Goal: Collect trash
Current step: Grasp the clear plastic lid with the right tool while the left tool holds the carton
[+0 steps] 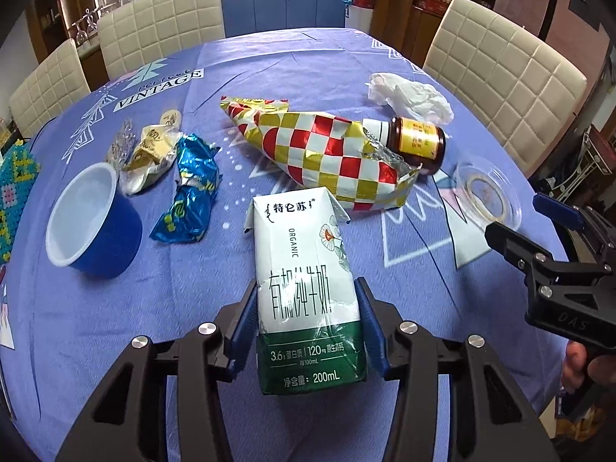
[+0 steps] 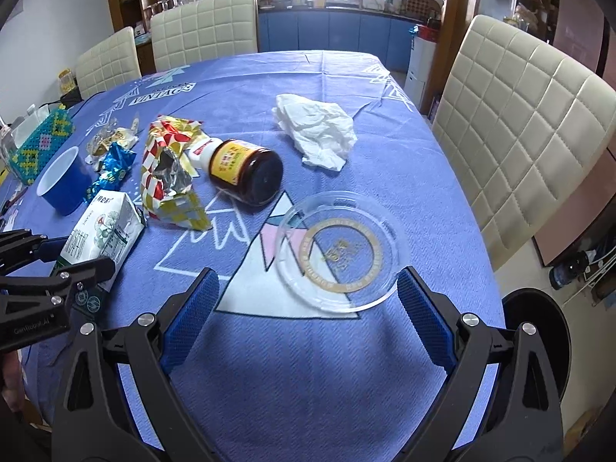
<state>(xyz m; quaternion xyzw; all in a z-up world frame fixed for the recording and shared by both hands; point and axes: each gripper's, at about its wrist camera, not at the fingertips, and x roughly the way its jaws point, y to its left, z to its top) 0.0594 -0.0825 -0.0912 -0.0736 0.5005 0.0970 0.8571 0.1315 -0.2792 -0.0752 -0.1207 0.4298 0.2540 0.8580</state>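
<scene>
While bracketing the milk carton, left gripper: sitting with blue pads hugging both carton sides, pinching or just touching, cannot tell which.
Carton position: lying flat on the tablecloth near the near edge, spout end pointing away, green base end toward the camera.
Carton handling: likely emptied, so light; thin board walls creasing already, probably crushing under hard squeeze; gripping across the lower printed band looking best, near the stiffer folded base.
Right gripper: jaws spread wide, holding nothing, hovering just short of the clear plastic lid.
Lid handling: thin, slick, lying flat; likely needing an edge pinch at the rim, not a top-down grab.
Other trash: checkered foil bag touching the brown glass bottle mid-table; bottle lying on its side, looking heavier, likely rolling if nudged; crumpled tissue beyond, soft and light; blue wrapper, yellow wrappers and blue cup toward the left edge.
Open room: bare cloth along the near edge between both grippers; far half of table open; chair crowding the right edge.
Dark round bin: showing below the right edge, likely the drop point.
</scene>
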